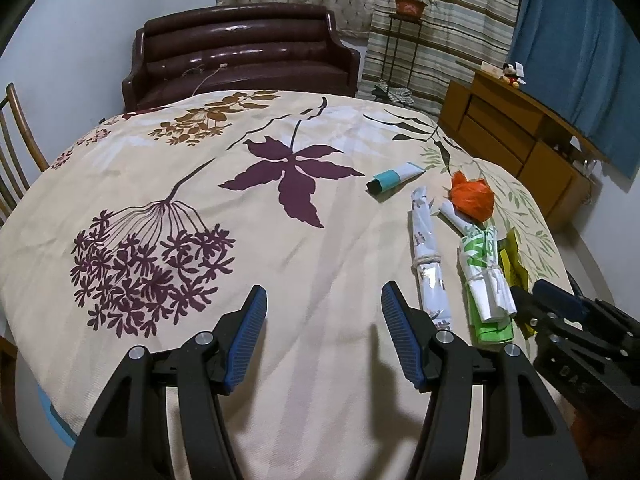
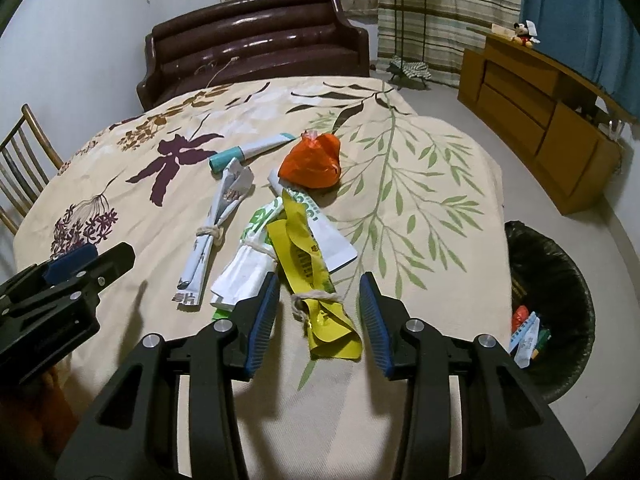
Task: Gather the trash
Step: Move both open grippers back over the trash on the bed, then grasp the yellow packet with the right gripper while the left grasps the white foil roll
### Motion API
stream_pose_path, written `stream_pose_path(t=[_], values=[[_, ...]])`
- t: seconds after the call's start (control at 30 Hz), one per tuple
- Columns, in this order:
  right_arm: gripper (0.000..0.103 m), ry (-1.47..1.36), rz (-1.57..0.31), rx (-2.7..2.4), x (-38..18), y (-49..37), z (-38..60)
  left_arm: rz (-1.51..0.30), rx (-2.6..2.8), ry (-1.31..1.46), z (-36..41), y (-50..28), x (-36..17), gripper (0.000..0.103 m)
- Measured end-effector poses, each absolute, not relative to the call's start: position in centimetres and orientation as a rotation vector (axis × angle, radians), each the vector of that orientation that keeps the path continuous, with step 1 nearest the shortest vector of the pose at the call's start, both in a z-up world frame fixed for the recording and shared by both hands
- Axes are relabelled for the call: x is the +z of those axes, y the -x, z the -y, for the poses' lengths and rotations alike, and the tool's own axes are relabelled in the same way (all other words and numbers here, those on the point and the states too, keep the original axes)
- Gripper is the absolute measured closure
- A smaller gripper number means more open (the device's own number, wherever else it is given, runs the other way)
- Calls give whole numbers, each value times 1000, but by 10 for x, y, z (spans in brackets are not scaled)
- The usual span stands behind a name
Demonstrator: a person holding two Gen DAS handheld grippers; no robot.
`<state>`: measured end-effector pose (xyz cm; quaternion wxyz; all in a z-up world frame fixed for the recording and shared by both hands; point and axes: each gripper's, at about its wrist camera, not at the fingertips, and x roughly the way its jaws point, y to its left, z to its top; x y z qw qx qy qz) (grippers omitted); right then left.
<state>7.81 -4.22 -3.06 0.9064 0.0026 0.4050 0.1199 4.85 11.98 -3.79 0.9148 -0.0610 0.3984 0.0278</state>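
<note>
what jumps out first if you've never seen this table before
A crumpled orange bag sits mid-table among tied wrapper bundles. Nearest is the yellow wrapper, lying between the open jaws of the right hand-held gripper. On the floor to the right stands a black-lined bin holding some trash.

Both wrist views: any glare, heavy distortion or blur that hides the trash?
Left wrist view: fisheye bends the table edge, glare only on the sofa; trash sharp. Right wrist view: same curvature, dark corners; the yellow wrapper is crisp, and the bin interior is dim.

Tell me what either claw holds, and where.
Nothing. The left claw is open over bare cloth; the right claw straddles the yellow wrapper without pinching it.
</note>
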Motion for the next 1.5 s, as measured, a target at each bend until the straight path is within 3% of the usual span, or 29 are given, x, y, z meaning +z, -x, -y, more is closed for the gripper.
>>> stream_pose_path(t=[0.07, 0.17, 1.1, 1.3, 1.5], values=[[72, -7, -850, 253, -33, -81, 41, -823, 53, 125, -118, -50, -38, 44], [77, 4, -857, 256, -36, -82, 38, -827, 46, 122, -115, -51, -39, 44], [78, -104, -807, 177, -29, -95, 95, -872, -55, 93, -70, -97, -46, 45], [78, -114, -812, 178, -32, -99, 98, -893, -70, 52, -63, -102, -50, 58], [78, -114, -813, 179, -32, -100, 98, -889, -89, 24, -59, -101, -51, 83]])
